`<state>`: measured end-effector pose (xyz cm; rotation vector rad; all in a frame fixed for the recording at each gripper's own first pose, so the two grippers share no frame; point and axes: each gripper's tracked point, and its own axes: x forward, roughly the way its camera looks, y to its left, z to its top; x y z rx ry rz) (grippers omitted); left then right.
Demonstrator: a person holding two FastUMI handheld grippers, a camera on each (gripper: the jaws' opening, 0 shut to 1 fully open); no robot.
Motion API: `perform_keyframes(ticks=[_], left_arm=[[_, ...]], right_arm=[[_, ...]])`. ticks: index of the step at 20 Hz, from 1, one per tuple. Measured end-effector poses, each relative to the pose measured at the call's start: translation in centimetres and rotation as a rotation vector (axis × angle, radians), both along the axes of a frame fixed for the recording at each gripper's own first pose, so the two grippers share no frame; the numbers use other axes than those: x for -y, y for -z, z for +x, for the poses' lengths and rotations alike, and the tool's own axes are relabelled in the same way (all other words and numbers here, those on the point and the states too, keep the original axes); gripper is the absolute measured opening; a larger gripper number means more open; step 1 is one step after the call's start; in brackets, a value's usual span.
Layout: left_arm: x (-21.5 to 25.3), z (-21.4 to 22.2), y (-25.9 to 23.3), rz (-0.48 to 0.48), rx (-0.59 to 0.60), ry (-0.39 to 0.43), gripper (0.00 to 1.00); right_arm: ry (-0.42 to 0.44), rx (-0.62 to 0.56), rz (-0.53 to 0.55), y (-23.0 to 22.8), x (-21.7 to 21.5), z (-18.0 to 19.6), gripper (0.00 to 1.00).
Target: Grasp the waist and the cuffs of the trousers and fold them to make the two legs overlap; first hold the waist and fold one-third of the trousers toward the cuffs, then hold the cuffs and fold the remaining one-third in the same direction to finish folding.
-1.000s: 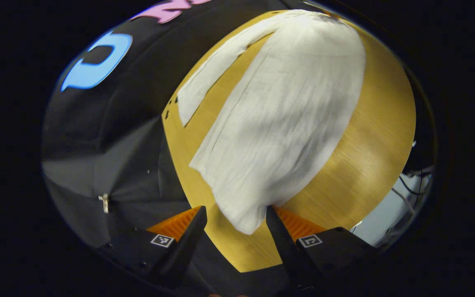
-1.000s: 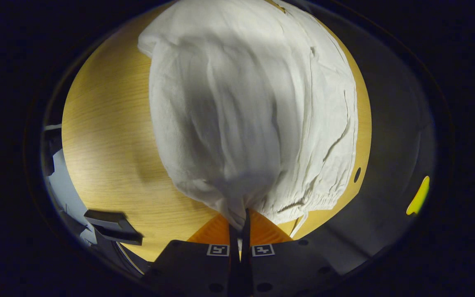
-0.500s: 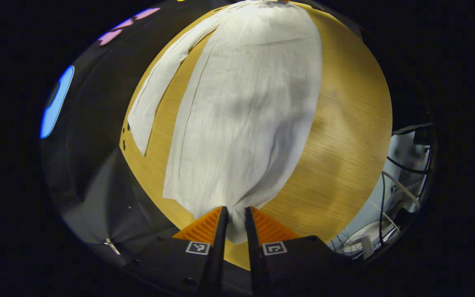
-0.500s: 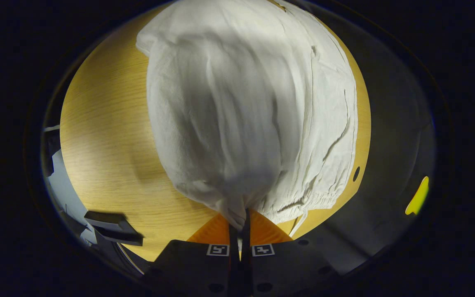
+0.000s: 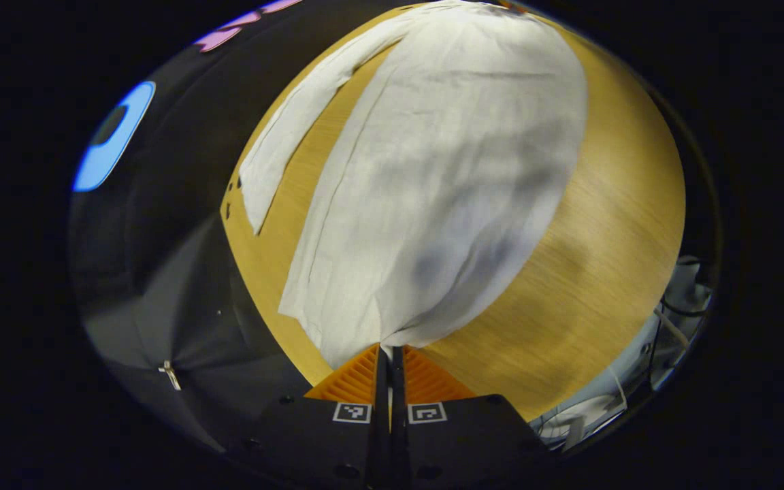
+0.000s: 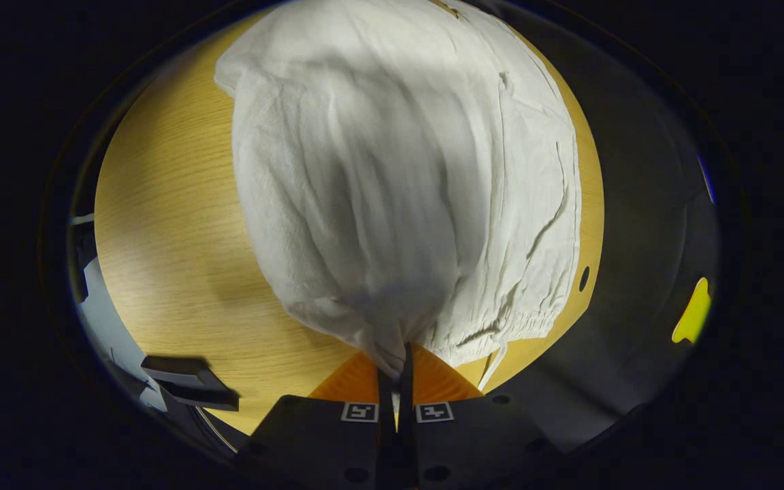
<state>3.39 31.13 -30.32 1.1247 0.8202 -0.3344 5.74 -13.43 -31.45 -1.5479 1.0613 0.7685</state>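
Now both tools have closed on the white trousers (image 5: 446, 170), which lie spread across the wooden bench (image 5: 610, 258). In the left gripper view, the left tool (image 5: 386, 354) has its two fingers drawn together with only a thin slit between them, and a corner of the fabric at a cuff end is pinched at their tips. From that pinch the cloth rises slightly off the bench and fans out wide toward the far side, with soft grey shadows across its middle. A second, narrower leg (image 5: 297, 129) stretches along the bench to the left of the broad one, apart from it with a strip of bare wood between them, its end lying near the bench's edge by a few small dark holes. Beyond that edge hangs the black cloth of the booth wall (image 5: 160, 224). In the right gripper view, the right tool (image 6: 397, 357) is likewise pressed closed, gripping a bunched bit of the trousers (image 6: 392, 170) at the gathered waist (image 6: 501, 327). The fabric there is lifted and billows up from the tips in a rounded, wrinkled mound, while the elastic waistband lies crumpled on the bench (image 6: 174, 224) just to the right, a thin drawstring trailing from it. A dark flat object (image 6: 191, 381) sits off the bench's lower-left edge.
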Motion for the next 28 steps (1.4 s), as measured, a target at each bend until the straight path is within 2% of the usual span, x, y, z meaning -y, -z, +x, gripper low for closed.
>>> perform_keyframes(ticks=[6, 8, 13, 17, 20, 22, 28], left_arm=[[0.5, 1.0, -4.5, -0.197, 0.264, -0.274, 0.05], [1.0, 1.8, -6.4, -0.236, 0.334, -0.329, 0.05], [3.3, 4.2, -11.3, -0.258, 0.446, -0.348, 0.05], [4.5, 7.9, -14.9, -0.319, 0.534, -0.37, 0.05], [5.1, 11.0, -17.9, -0.356, 0.607, -0.388, 0.05], [5.9, 13.9, -19.7, -0.396, 0.638, -0.388, 0.05], [6.1, 25.2, -23.1, -0.556, 0.706, -0.463, 0.05]], right_arm=[[0.144, 0.092, 0.149, -2.4, 0.0, 0.8, 0.05], [0.204, 0.142, 0.207, -3.9, -0.2, 1.6, 0.05], [0.387, 0.233, 0.382, -7.0, -0.6, 4.9, 0.05], [0.598, 0.302, 0.535, -9.4, -1.0, 7.6, 0.05], [0.68, 0.347, 0.602, -11.6, -2.2, 9.8, 0.05], [0.732, 0.371, 0.669, -12.4, -3.4, 11.9, 0.05], [0.973, 0.451, 0.904, -13.8, -4.8, 20.0, 0.05]])
